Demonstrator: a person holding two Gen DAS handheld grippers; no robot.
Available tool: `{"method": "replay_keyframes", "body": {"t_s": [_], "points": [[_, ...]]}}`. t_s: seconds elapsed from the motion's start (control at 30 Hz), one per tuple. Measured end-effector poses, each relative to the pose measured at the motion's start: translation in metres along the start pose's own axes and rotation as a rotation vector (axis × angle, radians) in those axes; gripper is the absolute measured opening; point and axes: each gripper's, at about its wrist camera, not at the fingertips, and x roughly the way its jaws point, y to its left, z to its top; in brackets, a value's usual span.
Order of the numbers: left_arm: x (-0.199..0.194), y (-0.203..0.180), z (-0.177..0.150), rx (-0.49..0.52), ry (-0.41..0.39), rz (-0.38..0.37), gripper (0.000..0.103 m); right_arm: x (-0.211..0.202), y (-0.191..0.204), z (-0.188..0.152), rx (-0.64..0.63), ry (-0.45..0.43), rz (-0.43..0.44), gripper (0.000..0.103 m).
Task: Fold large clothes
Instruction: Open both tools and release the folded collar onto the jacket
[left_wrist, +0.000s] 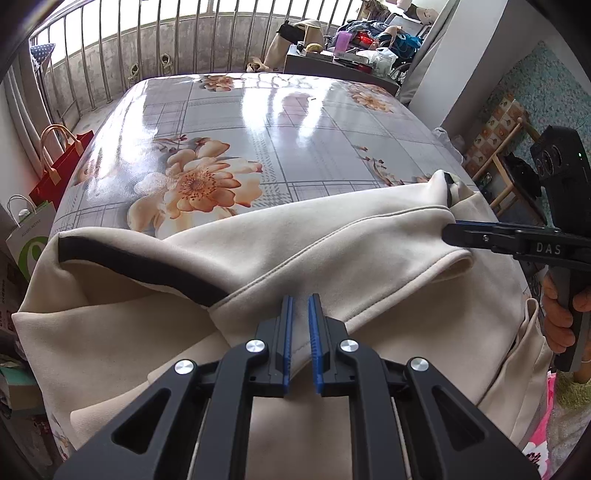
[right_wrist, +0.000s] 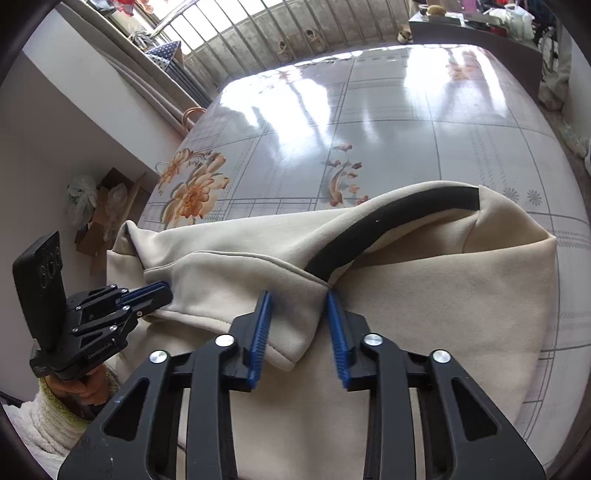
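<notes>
A large cream garment (left_wrist: 295, 251) with a black band (left_wrist: 140, 266) lies on the near part of the flowered table (left_wrist: 258, 122); a flap of it is folded over. My left gripper (left_wrist: 300, 306) hovers over the flap's hem, its blue jaws nearly together with a narrow gap and no cloth between them. In the right wrist view the garment (right_wrist: 424, 295) fills the foreground. My right gripper (right_wrist: 297, 314) is open, its jaws on either side of the flap's folded corner. Each gripper shows in the other's view: the right (left_wrist: 448, 232) and the left (right_wrist: 164, 291) at the flap's edge.
A metal railing (left_wrist: 147, 48) runs behind the table. A red bag (left_wrist: 62, 166) and a white paper bag (left_wrist: 29, 236) stand at the table's left. A cluttered side table (left_wrist: 343, 55) is beyond the far edge, a wooden stool (left_wrist: 506, 162) at the right.
</notes>
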Motion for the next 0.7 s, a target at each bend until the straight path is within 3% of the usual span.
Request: {"method": "replay_keyframes", "body": {"t_s": [0.17,0.3,0.33,0.4,0.5,0.6,0.7], "points": [[0.0,-0.003,-0.002,-0.003,0.001,-0.005,0.01,-0.016,0.008,0.007,-0.033,-0.062,-0.009,0.014],[0.0,-0.006,-0.005,0.01,-0.009,0.005,0.01,0.005,0.007,-0.002,-0.086,-0.001,-0.128,0.016],[0.0,-0.006,-0.006,0.013,-0.01,0.007,0.01,0.009,0.005,-0.004,-0.08,0.005,-0.122,0.016],[0.0,-0.006,-0.006,0.013,-0.009,0.004,0.01,0.0,0.009,-0.003,-0.058,-0.009,-0.146,0.018],[0.0,-0.004,-0.006,0.006,-0.007,-0.009,0.01,-0.02,0.033,-0.002,-0.135,-0.099,-0.257,0.027],[0.0,-0.003,-0.007,0.0,-0.015,-0.017,0.01,-0.025,0.053,-0.002,-0.187,-0.141,-0.215,0.028],[-0.002,0.0,-0.008,-0.009,-0.023,-0.024,0.01,-0.004,0.065,-0.008,-0.23,-0.112,-0.16,0.028]]}}
